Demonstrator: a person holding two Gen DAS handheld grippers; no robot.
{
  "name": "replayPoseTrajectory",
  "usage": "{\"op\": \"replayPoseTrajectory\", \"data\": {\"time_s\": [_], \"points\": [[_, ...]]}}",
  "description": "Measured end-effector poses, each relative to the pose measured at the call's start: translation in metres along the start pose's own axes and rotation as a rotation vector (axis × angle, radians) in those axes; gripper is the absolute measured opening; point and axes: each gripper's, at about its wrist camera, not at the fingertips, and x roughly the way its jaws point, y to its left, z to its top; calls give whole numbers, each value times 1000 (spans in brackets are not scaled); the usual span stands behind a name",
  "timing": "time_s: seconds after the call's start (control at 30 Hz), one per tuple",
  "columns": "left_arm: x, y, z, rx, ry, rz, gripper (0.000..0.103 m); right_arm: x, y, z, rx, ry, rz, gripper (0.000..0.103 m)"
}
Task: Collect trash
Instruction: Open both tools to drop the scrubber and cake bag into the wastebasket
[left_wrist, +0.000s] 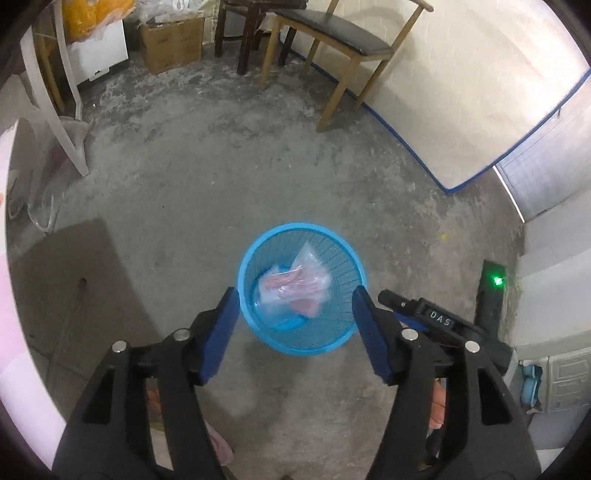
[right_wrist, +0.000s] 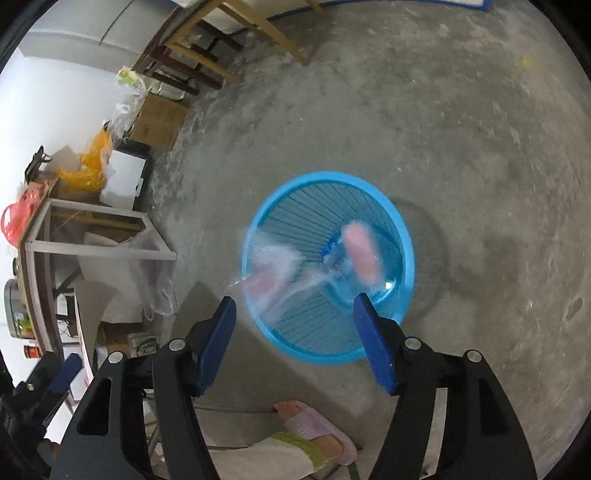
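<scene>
Two fisheye views look steeply down at a bare concrete floor (left_wrist: 280, 177), each from a camera on a hand-held gripper.

A round blue mesh basket (left_wrist: 334, 343) stands upright on the floor. It serves as the trash bin, and both views are centred over its open mouth, which suggests each one was brought there to drop something in.

In the left wrist view, the left hand-held gripper (left_wrist: 294, 301) has its blue-padded jaws spread wide, with nothing between them. Framed in the gap, a clear plastic bag (left_wrist: 295, 284) with pink contents lies inside the basket.

In the right wrist view, the right hand-held gripper (right_wrist: 295, 306) is also wide and holds nothing. Just beyond its tips, a blurred plastic bag with pink inside (right_wrist: 266, 273) hangs at the near rim of the basket (right_wrist: 314, 352), touching no pad, apparently falling in. Another blurred pink item (right_wrist: 360, 254) shows deeper inside.

Part of the right tool (left_wrist: 436, 319) shows at the right edge of the left view, close beside the left one.

The person's foot in a pale slipper (right_wrist: 317, 428) stands near the basket. Wooden chairs (left_wrist: 332, 44) and a cardboard box (left_wrist: 171, 42) sit well apart along the wall.
</scene>
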Motion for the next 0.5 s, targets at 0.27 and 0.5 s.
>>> {"op": "replayPoseTrajectory", "data": {"time_s": [0.27, 0.5], "points": [[-45, -4, -10, 16, -67, -27, 64, -29, -11, -20, -19, -47, 17, 64], [-96, -19, -38, 74, -125, -67, 69, -84, 10, -47, -94, -111, 49, 75]]}}
